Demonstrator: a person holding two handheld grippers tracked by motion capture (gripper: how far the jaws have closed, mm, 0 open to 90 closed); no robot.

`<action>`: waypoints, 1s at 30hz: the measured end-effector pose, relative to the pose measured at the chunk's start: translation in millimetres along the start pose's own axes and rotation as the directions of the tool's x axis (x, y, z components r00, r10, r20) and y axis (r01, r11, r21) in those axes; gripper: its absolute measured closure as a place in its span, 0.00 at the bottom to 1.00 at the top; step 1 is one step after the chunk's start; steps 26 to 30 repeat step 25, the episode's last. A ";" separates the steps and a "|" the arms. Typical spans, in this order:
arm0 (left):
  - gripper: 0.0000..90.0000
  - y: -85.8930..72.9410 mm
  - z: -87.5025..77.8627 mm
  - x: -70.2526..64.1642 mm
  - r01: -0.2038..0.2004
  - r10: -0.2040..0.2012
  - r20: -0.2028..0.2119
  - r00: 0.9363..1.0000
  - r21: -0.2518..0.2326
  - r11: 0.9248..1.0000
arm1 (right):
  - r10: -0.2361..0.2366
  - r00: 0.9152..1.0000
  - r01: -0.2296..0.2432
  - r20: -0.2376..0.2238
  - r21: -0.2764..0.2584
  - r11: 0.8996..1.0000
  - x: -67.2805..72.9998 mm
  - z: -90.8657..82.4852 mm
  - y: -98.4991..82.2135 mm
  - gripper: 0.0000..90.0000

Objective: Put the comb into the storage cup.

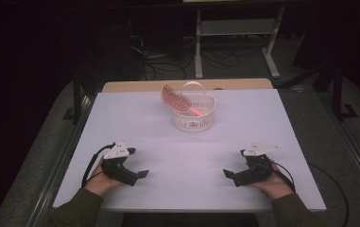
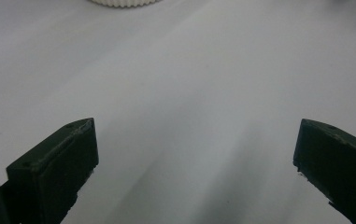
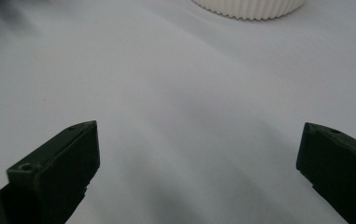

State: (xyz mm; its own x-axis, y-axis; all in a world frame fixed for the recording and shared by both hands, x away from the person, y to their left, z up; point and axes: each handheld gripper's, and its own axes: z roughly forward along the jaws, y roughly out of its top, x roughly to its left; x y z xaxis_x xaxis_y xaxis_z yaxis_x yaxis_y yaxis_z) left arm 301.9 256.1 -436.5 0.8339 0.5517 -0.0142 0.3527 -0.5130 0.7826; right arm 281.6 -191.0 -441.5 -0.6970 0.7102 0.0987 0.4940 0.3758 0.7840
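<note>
A white slatted basket (image 1: 194, 115) with a hoop handle stands at the middle back of the white table (image 1: 187, 156). A pink hairbrush (image 1: 176, 100) leans in it, head up to the left. My left gripper (image 1: 137, 176) rests near the front left, held by a hand, jaws wide apart and empty. My right gripper (image 1: 229, 175) mirrors it at the front right, open and empty too. In the left gripper view its gripper (image 2: 196, 154) faces bare tabletop with the basket's base (image 2: 124, 3) at the top edge. The right gripper (image 3: 199, 156) likewise looks at the basket's base (image 3: 250, 8).
A wooden tabletop edge (image 1: 187, 85) sticks out behind the white surface. Beyond it, a dark floor holds cables (image 1: 168, 61) and a white desk frame (image 1: 236, 33). Metal rails run along both sides of the table.
</note>
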 end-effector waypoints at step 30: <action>0.00 1.3 -0.6 -1.1 -0.007 0.007 0.021 1.000 0.015 1.000 | 0.003 1.000 -0.003 -0.003 -0.007 1.000 -0.4 0.2 -0.4 0.00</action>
